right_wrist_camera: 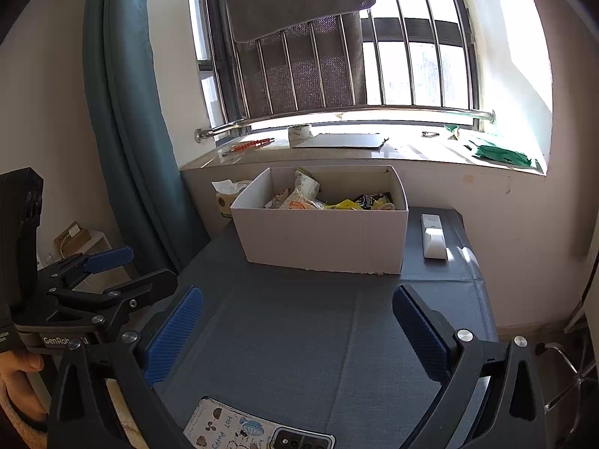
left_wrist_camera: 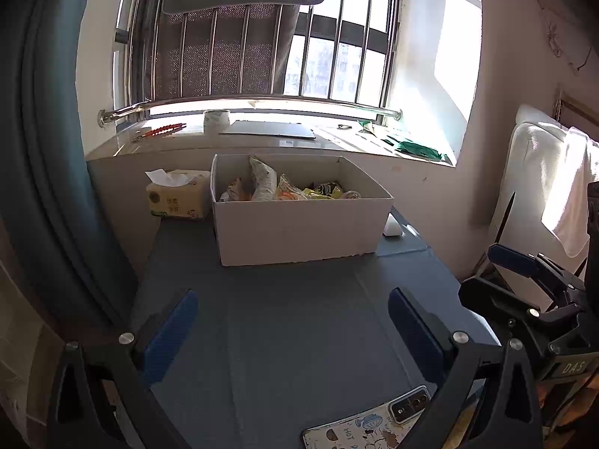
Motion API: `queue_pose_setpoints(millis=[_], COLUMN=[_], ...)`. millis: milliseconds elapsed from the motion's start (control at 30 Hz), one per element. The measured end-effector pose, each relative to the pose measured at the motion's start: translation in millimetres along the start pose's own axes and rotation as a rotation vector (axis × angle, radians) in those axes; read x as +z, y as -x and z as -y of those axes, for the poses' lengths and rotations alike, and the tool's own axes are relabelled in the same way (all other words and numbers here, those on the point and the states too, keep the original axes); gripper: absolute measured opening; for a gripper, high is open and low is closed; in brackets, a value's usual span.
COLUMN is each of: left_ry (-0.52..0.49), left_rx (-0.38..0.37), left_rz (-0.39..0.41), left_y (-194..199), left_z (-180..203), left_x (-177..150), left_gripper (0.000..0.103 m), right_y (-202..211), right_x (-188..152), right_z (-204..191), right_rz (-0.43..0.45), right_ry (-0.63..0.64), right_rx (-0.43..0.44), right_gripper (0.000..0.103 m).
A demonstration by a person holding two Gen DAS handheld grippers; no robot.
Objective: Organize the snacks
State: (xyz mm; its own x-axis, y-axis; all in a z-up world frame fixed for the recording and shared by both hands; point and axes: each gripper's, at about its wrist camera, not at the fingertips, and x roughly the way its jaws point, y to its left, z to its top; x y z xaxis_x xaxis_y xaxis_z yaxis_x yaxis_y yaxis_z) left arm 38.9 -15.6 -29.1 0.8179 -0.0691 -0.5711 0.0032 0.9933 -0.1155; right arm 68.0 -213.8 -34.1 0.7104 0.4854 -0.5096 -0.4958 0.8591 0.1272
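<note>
While both tongs are held wide apart and empty, left tongs (left_wrist_camera: 292,331) and right tongs (right_wrist_camera: 297,331), the snacks (left_wrist_camera: 288,187) are seen piled inside the cardboard box (left_wrist_camera: 299,232), straight ahead of both tongs and well apart from them. No loose snack is seen on the table (left_wrist_camera: 299,318) between tongs and box, so the task is judged nearly or fully done. A phone (right_wrist_camera: 258,430) lies just below the tongs; a white remote (right_wrist_camera: 433,235) sits ahead and right, beside the box.
</note>
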Motion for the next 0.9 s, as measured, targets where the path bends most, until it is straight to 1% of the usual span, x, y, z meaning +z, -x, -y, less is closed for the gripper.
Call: queue_pose_setpoints(millis=[900], left_ry=[-0.007], left_rx=[-0.004], left_rz=[-0.013], left_y=[-2.2], left_z=[1.1], left_x=[-0.2], left_gripper=[0.103], right_y=[-0.7], right_x=[-2.6], right_z=[0.1], right_rz=[0.0], right_ry=[-0.001], right_rx=[0.003], right_gripper=[0.103])
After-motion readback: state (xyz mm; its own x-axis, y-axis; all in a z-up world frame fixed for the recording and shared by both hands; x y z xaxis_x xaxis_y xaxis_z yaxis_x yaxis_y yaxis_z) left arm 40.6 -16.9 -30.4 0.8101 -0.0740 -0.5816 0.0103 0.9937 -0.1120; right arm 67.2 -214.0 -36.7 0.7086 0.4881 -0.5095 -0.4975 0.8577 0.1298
